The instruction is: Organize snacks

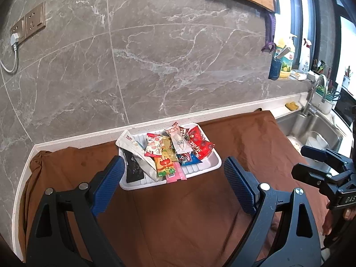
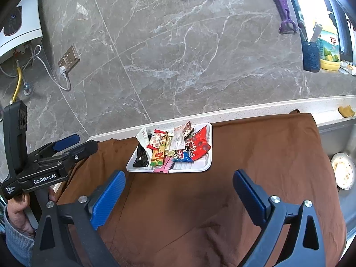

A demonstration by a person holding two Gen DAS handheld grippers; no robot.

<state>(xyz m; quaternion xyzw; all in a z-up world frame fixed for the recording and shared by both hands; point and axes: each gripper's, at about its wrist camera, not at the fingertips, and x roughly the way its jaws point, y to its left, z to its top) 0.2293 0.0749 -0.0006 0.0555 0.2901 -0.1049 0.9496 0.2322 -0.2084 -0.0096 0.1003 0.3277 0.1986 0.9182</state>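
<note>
A white tray (image 1: 201,169) sits on a brown cloth (image 1: 178,211) near the back wall, holding a pile of several snack packets: a red one (image 1: 200,143), a blue one (image 1: 188,158), a black one (image 1: 133,169), a pink one (image 1: 175,174). My left gripper (image 1: 174,169) is open and empty, just in front of the tray. The tray also shows in the right wrist view (image 2: 201,168), with the red packet (image 2: 200,144) and black packet (image 2: 141,155). My right gripper (image 2: 179,181) is open and empty, short of the tray.
A steel sink (image 1: 311,129) with a tap (image 1: 316,95) lies right of the cloth. A plate (image 2: 343,170) sits in it. Bottles and a blue cup (image 1: 274,66) stand on the sill. Wall sockets (image 1: 29,23) at left. A yellow sponge (image 2: 346,110) lies on the ledge.
</note>
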